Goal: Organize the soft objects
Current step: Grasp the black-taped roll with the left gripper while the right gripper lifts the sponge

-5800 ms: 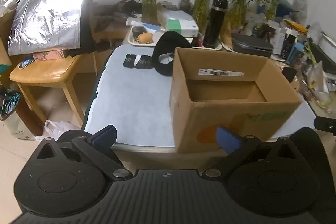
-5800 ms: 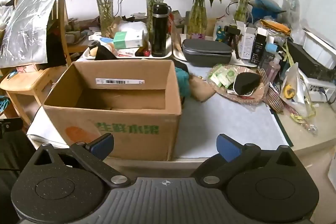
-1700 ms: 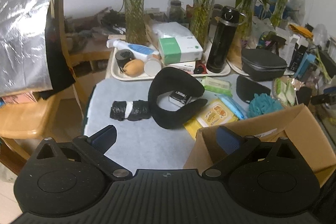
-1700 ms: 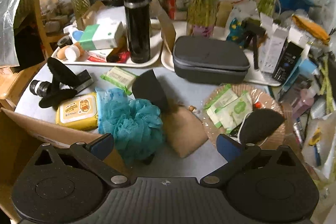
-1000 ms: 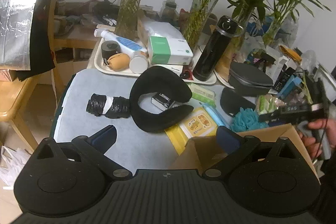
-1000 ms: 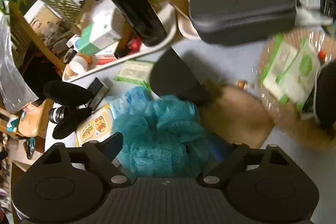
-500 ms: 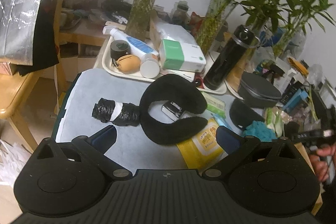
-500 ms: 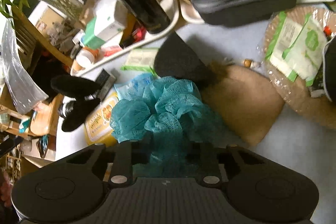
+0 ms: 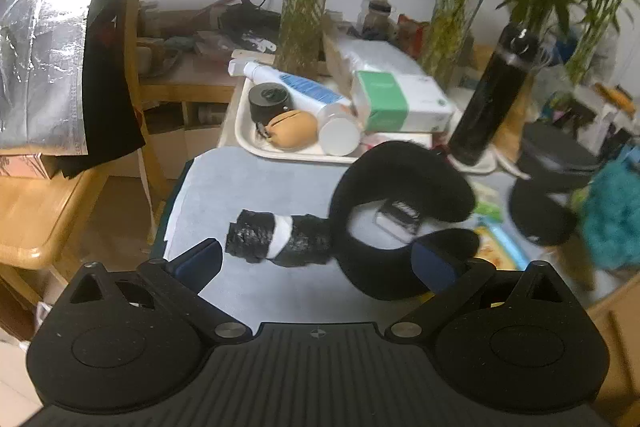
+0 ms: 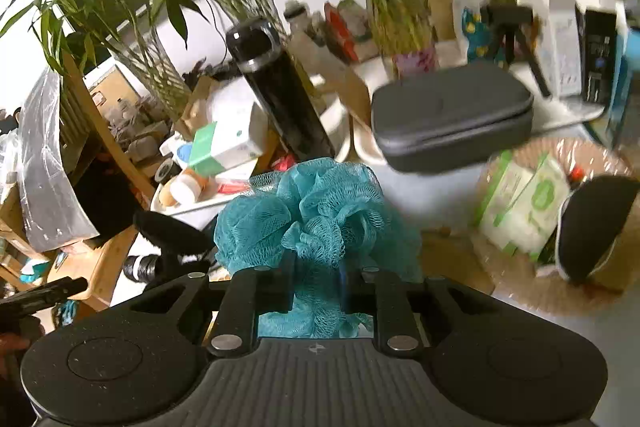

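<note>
Teal bath pouf point(image 10: 316, 211) clamped in right gripper point(image 10: 316, 291), jaws closed tight on it. Left gripper point(image 9: 316, 259) wide open, empty, over black neck pillow point(image 9: 396, 211) near desk's left edge.

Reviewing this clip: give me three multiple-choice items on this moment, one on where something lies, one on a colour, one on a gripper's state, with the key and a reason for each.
1. Where does the small black box lie?
A. on the white tray
B. inside the curve of the black neck pillow
C. on the wooden chair

2. What colour is the bath pouf in the right gripper?
A. teal
B. pink
C. white

3. How does the left gripper stand?
A. shut on the rolled black bundle
B. shut on the neck pillow
C. open, holding nothing

Key:
1 B: the box sits on the mat, ringed by the black neck pillow.
2 A: its mesh is teal in both views.
3 C: the blue pads stand wide apart, with the rolled black bundle lying free on the mat beyond them.
</note>
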`<state>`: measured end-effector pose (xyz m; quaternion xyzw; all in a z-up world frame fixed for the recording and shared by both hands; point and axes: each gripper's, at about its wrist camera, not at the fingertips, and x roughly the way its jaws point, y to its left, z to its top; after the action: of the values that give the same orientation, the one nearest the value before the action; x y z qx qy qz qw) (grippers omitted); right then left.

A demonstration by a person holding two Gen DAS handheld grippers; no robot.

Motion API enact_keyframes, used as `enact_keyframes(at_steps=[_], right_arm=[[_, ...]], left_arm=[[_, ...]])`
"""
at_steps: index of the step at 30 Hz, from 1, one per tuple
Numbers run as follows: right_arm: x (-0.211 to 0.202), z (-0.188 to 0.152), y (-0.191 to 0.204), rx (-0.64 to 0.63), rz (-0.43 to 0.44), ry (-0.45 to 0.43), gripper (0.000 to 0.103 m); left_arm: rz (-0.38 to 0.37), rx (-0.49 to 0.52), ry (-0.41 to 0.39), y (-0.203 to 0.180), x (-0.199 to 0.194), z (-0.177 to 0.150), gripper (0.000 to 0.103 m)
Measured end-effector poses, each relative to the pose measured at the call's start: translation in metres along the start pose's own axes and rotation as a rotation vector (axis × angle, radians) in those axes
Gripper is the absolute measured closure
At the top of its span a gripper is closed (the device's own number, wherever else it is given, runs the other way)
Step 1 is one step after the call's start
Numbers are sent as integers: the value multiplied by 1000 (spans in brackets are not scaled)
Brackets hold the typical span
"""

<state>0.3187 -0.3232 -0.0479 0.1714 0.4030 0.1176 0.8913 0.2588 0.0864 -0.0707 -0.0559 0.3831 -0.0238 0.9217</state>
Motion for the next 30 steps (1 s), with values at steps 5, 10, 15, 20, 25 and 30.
enact_keyframes(at_steps=[5,10,15,20,25,30], right_arm=[[-6,0,4,-39,-12,-25,81],[-6,-4,3,-39,-19,-33,81],[-1,-7,-1,-27,-25,-30,81],[4,-10,-5,-14,-24,-23,81],[7,-13,-6,-12,-22,-16,81],[5,-12,-6,-10,-22,-30,81]], left_arm=[[37,21,24,2,32,-1,0],[83,31,48,2,62,-2,0],[134,34,88,5,91,-3,0],[151,11,152,11,115,-6,0],[112,-43,137,18,119,-7,18],[148,-7,112,10,112,-7,21]])
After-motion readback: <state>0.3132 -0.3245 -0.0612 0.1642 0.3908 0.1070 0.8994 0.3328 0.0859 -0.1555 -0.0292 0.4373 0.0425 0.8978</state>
